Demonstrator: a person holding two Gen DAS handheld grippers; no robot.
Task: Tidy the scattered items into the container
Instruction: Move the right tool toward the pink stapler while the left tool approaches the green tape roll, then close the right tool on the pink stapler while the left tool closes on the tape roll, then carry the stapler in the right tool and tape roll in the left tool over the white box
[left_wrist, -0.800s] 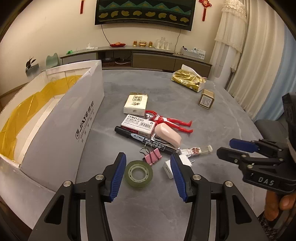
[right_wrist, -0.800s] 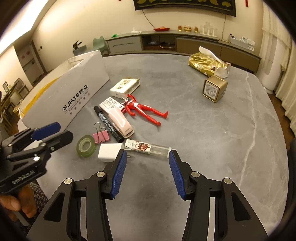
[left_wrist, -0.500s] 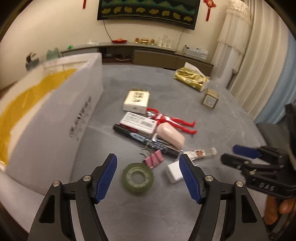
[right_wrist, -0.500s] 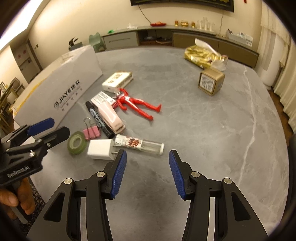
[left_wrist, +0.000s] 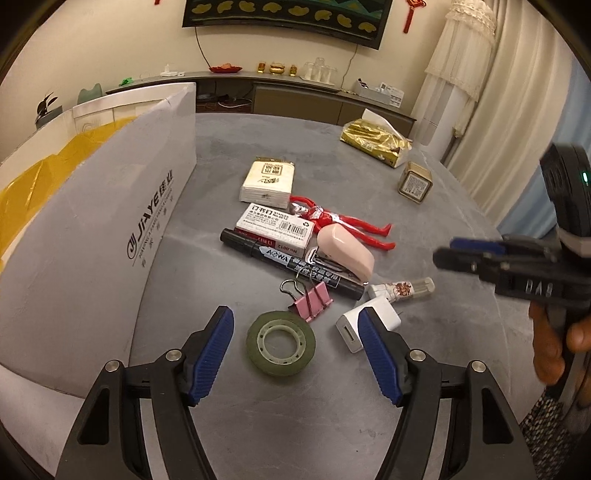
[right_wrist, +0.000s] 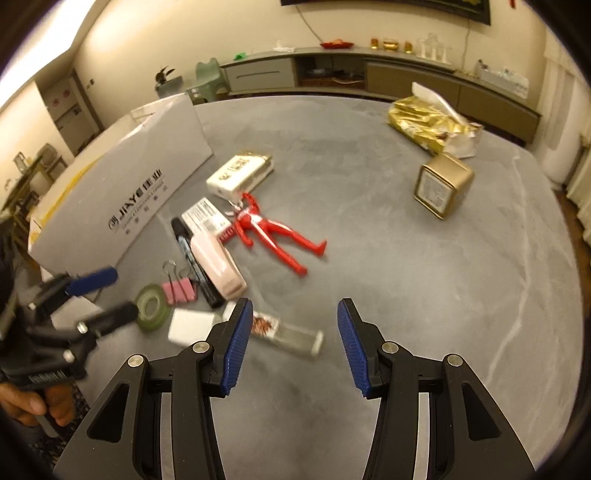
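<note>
- Grey stone surface (left_wrist: 229, 173), living-room sideboard behind.
- Left hand-held gripper (left_wrist: 295, 354) spread wide, straddling green tape roll (left_wrist: 280, 343).
- Right hand-held gripper (right_wrist: 295, 347) wide, empty, above glue tube (right_wrist: 291, 334).
- Beyond: pink binder clip (left_wrist: 314, 300), black marker (left_wrist: 291, 264), red figure (left_wrist: 343, 223).
- White cardboard box (left_wrist: 96, 229) at left.

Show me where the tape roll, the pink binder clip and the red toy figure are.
tape roll (left_wrist: 280, 343), left wrist view, on its green ring.
pink binder clip (left_wrist: 314, 300), left wrist view, on the pink body.
red toy figure (right_wrist: 271, 232), right wrist view, on the torso.
</note>
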